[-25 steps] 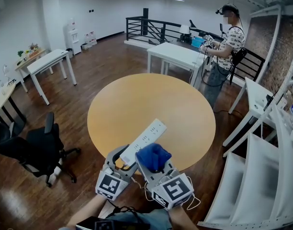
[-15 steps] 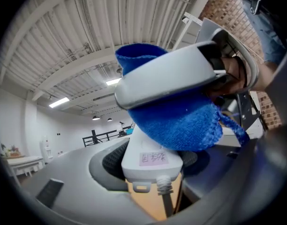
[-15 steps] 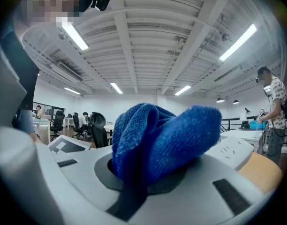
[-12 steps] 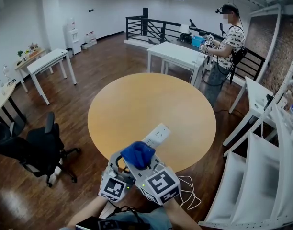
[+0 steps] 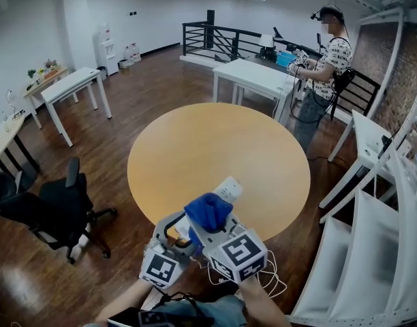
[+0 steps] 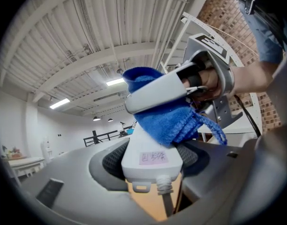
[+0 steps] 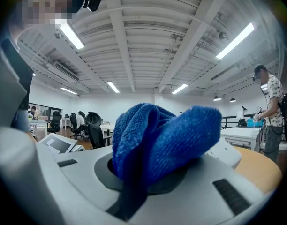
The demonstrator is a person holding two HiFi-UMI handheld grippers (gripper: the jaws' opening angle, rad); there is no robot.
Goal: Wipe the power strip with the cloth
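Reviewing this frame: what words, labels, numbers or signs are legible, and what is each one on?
Nothing can be quoted; no text here is legible.
Small pink label on the cord end of the power strip: printed characters, too blurred to read.
On the left marker cube and right marker cube: black-and-white square patterns only, no words.
Bystander's patterned shirt: too small to read.

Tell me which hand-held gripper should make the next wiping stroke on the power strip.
The right hand-held gripper, probably: it is shut on the bunched blue cloth over the white plastic power strip; the left hand-held gripper clamps the strip's cord end, steadying it.
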